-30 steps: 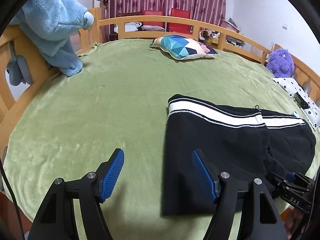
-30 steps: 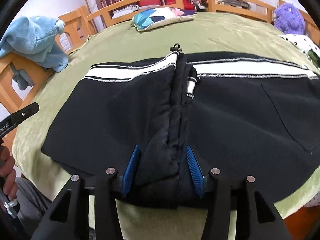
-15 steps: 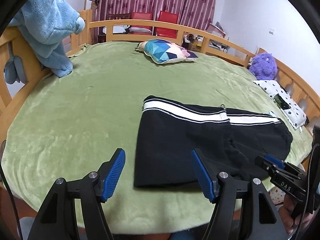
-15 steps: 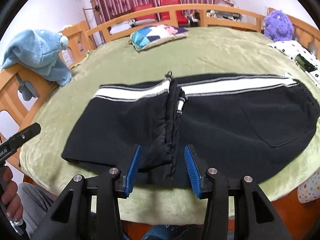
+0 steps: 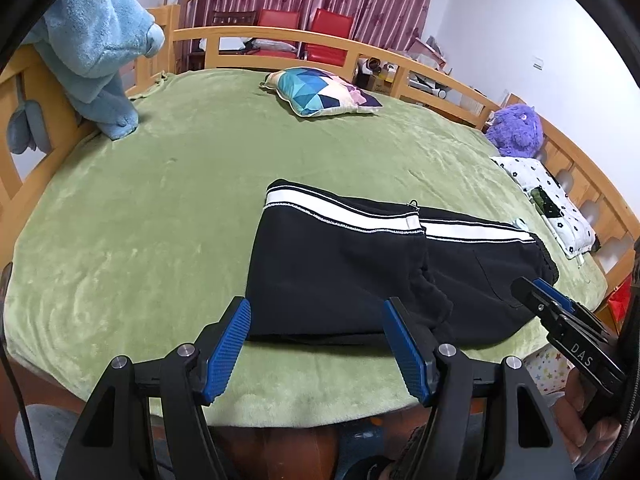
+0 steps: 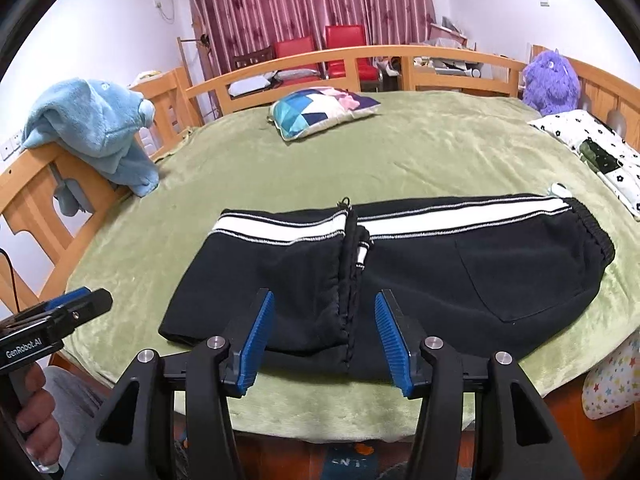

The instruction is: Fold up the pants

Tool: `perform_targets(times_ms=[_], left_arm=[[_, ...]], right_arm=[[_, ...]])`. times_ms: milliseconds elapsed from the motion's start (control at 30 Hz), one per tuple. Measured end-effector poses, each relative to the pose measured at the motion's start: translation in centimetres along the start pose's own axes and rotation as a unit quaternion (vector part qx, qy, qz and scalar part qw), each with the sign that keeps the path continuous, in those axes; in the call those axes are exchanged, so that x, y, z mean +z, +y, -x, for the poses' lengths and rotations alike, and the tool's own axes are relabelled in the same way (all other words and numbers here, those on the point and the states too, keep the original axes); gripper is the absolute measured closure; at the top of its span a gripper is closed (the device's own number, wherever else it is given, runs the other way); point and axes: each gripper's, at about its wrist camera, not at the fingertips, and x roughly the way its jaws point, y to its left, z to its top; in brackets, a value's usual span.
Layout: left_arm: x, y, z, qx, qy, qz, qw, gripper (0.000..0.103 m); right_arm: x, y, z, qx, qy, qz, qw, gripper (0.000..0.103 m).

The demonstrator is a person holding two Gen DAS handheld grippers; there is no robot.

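Pants (image 6: 400,272) lie folded once on bed (image 6: 400,152) — between folds. Left gripper (image 5: 320,344) apart, empty; right gripper (image 6: 322,338) opening, nothing between pads. Next, likely: regrip one end, fold across.

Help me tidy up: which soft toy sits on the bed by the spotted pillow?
The purple plush toy, beside the spotted pillow. The blue plush toy hangs over the wooden rail opposite.

The right hand-held gripper (image 6: 324,338) has let go of the pants (image 6: 400,268) and risen, jaws opening.
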Motion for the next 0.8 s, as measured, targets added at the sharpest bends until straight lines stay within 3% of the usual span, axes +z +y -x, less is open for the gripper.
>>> perform_targets(times_ms=[333, 500, 633, 800], left_arm=[[1.6, -0.5, 0.9, 0.020, -0.012, -0.004, 0.9997, 0.036], [4.1, 0.2, 0.0, 0.083, -0.046, -0.014, 0.9954, 0.032], [7.2, 0.8, -1.7, 0.097, -0.049, -0.027, 0.9937, 0.032], [9.2, 2.1, -5.8, 0.090, -0.019, -0.048, 0.9946, 0.032]], right_arm=[[1.8, 0.5, 1.1, -0.005, -0.015, -0.009, 1.000, 0.045], [2.9, 0.1, -0.6, -0.003, -0.011, -0.001, 1.000, 0.045], [3.7, -0.9, -3.9, 0.005, 0.001, -0.001, 1.000, 0.045], [2.9, -1.7, -10.3, 0.027, 0.051, -0.005, 0.998, 0.067]])
